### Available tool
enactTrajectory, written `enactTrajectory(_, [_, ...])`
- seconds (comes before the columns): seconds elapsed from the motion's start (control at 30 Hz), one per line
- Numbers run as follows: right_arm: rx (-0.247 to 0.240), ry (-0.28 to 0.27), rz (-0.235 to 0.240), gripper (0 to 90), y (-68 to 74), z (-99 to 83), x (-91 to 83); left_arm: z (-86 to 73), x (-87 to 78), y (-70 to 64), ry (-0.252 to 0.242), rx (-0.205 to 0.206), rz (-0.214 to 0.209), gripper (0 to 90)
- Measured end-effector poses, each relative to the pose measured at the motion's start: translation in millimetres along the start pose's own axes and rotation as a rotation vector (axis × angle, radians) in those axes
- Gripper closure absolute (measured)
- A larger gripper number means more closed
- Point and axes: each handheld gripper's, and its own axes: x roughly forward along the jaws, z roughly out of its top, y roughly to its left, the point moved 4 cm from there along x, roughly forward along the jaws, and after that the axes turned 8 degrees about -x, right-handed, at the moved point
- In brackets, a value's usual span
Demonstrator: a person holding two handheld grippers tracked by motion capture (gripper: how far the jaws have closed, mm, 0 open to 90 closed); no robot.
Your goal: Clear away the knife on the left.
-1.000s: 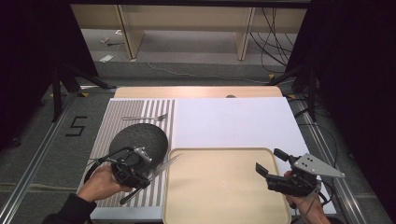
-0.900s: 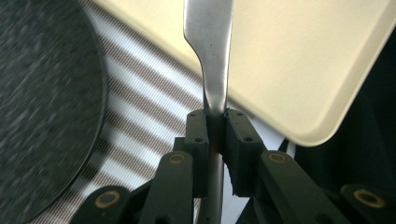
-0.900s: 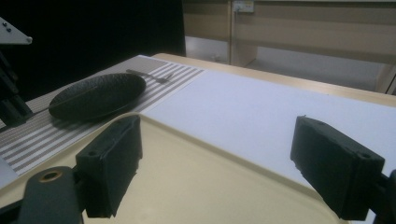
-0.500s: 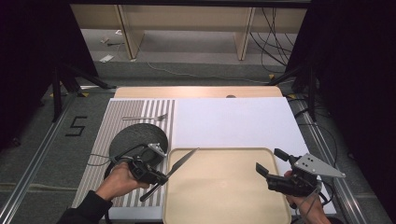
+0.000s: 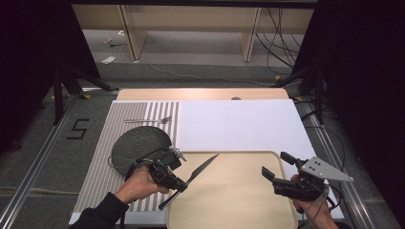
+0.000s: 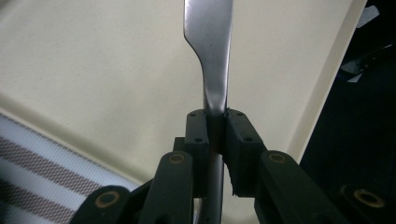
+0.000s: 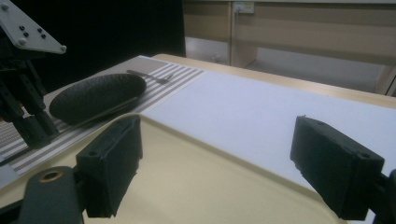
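My left gripper point(image 5: 179, 183) is shut on the handle of a metal knife point(image 5: 203, 167). The blade reaches out over the left part of the beige tray point(image 5: 239, 205). In the left gripper view the jaws point(image 6: 215, 126) pinch the knife point(image 6: 210, 46) just below the blade, above the tray point(image 6: 93, 70). My right gripper point(image 5: 275, 164) hovers open at the tray's right side. Nothing sits between its fingers point(image 7: 112, 163), and the tray point(image 7: 187, 186) lies under them.
A dark round plate point(image 5: 138, 143) lies on the striped mat point(image 5: 95, 186) left of the tray, with a fork point(image 5: 148, 120) behind it. A white mat point(image 5: 239, 124) covers the table beyond the tray. The right gripper view shows the plate point(image 7: 98, 95), the fork point(image 7: 149, 75) and the left gripper point(image 7: 28, 121).
My left gripper has carried the knife rightward from the plate's edge to over the tray's left side. The right gripper has stayed still and open.
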Motion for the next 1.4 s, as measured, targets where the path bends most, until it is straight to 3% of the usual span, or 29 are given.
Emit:
enactTrajectory(0.2, [0.001,-0.002,0.000,17.7,-0.1,0.1,0.1,7.5,9.2,-8.2,0.018,-0.019,-0.060,79.9])
enactTrajectory(0.57, [0.001,0.001,-0.001,17.8,0.3,0.2,-0.5,16.9,28.7,-16.6,0.038,-0.031,-0.092,79.9])
enactTrajectory(0.7, [-0.003,-0.003,0.000,17.8,0.0,0.3,-0.6,18.0,35.7,-15.6,0.038,-0.050,-0.133,79.9])
enactTrajectory(1.1, [-0.002,0.002,0.000,17.9,0.6,0.2,-0.5,16.9,54.4,-6.4,0.084,-0.124,-0.082,79.8])
enactTrajectory(1.4, [-0.003,0.002,0.001,18.0,0.7,0.1,-0.5,19.6,63.9,-0.7,0.107,-0.174,-0.090,79.4])
